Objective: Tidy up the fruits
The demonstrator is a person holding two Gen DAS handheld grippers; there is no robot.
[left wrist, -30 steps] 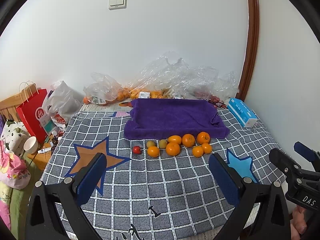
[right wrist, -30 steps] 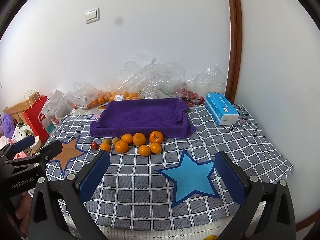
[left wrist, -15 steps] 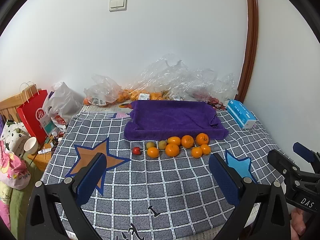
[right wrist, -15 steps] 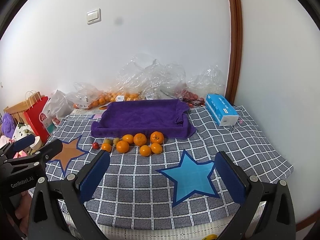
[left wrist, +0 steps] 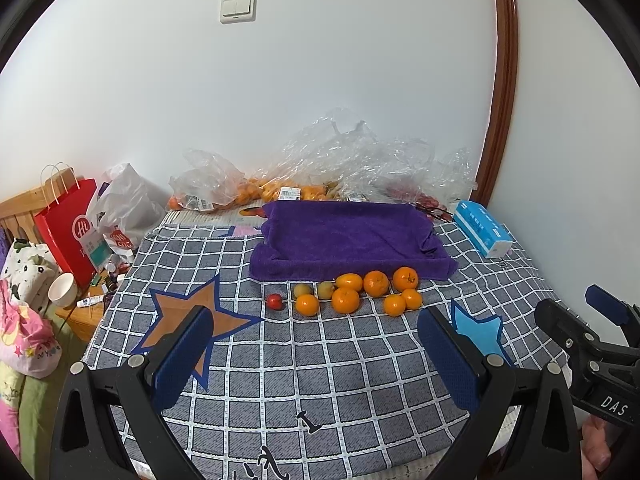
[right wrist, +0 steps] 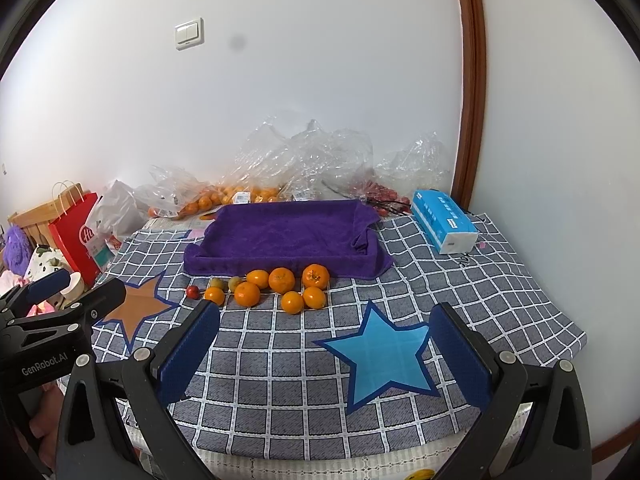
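From the left wrist camera, the left gripper (left wrist: 320, 354) hovered over the grey checked bedspread (left wrist: 320, 364) with its blue-padded tongs spread wide and nothing between them. The fruits, a cluster of round orange tangerines (left wrist: 362, 290) with two small yellow-green fruits (left wrist: 314, 290) and one small red fruit (left wrist: 274, 301) at its left end, lay in a loose row just in front of the purple towel-lined tray (left wrist: 348, 240), which looked empty. Judging from this, the step in hand was the first reach, and it would go best by coming down on an outer fruit, such as the red one, with the pads either side of it so that the neighbours were not nudged into rolling. The right gripper (left wrist: 600, 336) showed at the right edge, well apart, so the left side lay free. From the right wrist camera, the right gripper (right wrist: 324, 350) was likewise spread and empty above the light blue star patch (right wrist: 380, 356). The rightmost tangerines (right wrist: 314, 284) sat nearest its line, close to the tray's raised front lip (right wrist: 280, 264), which any carried fruit would have to clear. A blue and white tissue box (right wrist: 444, 222) stood to the right, well away, and crinkled clear plastic bags (right wrist: 308, 156) crowded the wall behind the tray, leaving little room beyond it.
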